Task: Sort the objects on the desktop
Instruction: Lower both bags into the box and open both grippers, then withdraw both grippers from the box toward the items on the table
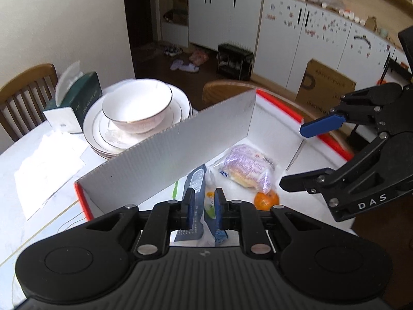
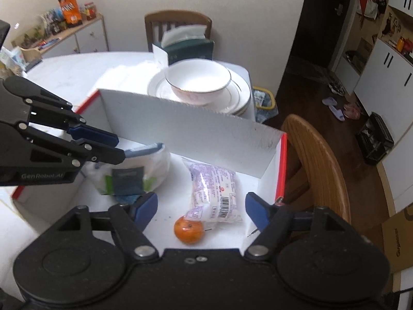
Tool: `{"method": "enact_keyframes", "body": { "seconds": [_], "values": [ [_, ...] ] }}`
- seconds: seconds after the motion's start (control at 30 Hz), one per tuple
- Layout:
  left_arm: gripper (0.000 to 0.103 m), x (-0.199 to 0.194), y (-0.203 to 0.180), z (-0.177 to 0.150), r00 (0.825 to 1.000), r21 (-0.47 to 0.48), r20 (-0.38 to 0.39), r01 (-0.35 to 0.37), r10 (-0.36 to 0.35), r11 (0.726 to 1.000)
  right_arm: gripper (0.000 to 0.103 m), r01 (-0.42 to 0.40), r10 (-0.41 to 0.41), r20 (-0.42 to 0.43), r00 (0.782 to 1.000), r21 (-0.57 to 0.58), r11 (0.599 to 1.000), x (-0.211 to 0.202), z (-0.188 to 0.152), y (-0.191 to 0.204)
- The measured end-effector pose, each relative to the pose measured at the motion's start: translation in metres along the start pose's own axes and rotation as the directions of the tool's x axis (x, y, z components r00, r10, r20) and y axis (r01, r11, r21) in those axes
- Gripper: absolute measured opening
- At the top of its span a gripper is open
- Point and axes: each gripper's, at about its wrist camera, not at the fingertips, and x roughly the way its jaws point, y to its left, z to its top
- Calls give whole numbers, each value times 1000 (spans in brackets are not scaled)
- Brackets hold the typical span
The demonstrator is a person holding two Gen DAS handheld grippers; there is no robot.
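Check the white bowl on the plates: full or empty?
Empty: the white bowl shows a bare interior in both views, stacked on the plates.

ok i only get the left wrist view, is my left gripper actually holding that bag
Observer: Yes. From the right wrist camera, the left gripper is shut on the blue top edge of the white bag, inside the box.
Operator: and the right one, anything in its jaws
Observer: Nothing. The right gripper is open above the orange and the bread packet, pressing on neither.
Operator: anything on the floor past the dishes
Observer: A yellow-rimmed bin sits there, just beyond the stacked plates.
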Motion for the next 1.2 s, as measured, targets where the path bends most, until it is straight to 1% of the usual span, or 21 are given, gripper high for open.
{"method": "enact_keyframes", "body": {
  "seconds": [0.17,0.23,0.3,0.33,0.37,0.4,0.47,0.57,0.7,0.77,0.87,0.97,1.03,1.1,1.2],
  "values": [
    [14,-23,-6,-5,999,-10,45,-5,6,1000,80,-29,29,45,999,1,1000,-23,-4,5],
    [18,-30,-8,-8,998,-13,57,-11,11,1000,83,-38,38,61,997,-1,999,-31,-6,7],
    [27,-36,-9,-11,998,-20,68,-11,12,1000,84,-37,37,73,997,-3,999,-37,-7,11],
    [30,-39,-9,-13,997,-24,71,-13,15,1000,85,-39,39,78,996,-5,999,-39,-7,13],
    [36,-42,-10,-15,997,-24,77,-15,17,1000,86,-43,43,84,996,-5,999,-43,-8,15],
    [50,-46,-10,-17,996,-21,84,-20,22,1000,88,-45,45,90,995,-3,999,-46,-9,16],
    [65,-54,-13,-23,993,-13,110,-51,52,999,89,-49,48,99,994,4,999,-50,-10,18],
    [66,-62,-13,-30,991,-23,122,-54,57,998,90,-55,53,106,993,16,998,-54,-13,19],
    [75,-76,-10,-39,987,-50,145,-61,68,997,92,-53,51,115,992,13,999,-58,-15,26],
    [76,-84,-8,-44,985,-60,158,-62,71,996,94,-48,47,124,991,3,999,-60,-16,32],
    [81,-96,-4,-52,982,-69,177,-57,68,996,95,-59,58,132,990,1,998,-63,-16,41],
    [84,-108,2,-61,978,-80,196,-55,70,995,98,-64,64,147,987,-4,998,-65,-14,53],
    [89,-116,9,-68,977,-98,202,-47,66,994,101,-63,63,161,985,-6,998,-66,-12,63],
    [99,-125,17,-75,976,-110,207,-45,67,993,102,-63,64,173,983,-9,998,-66,-10,74],
    [102,-141,28,-89,970,-116,234,-44,70,992,102,-56,56,189,980,-9,998,-65,-7,92]
  ]
}}
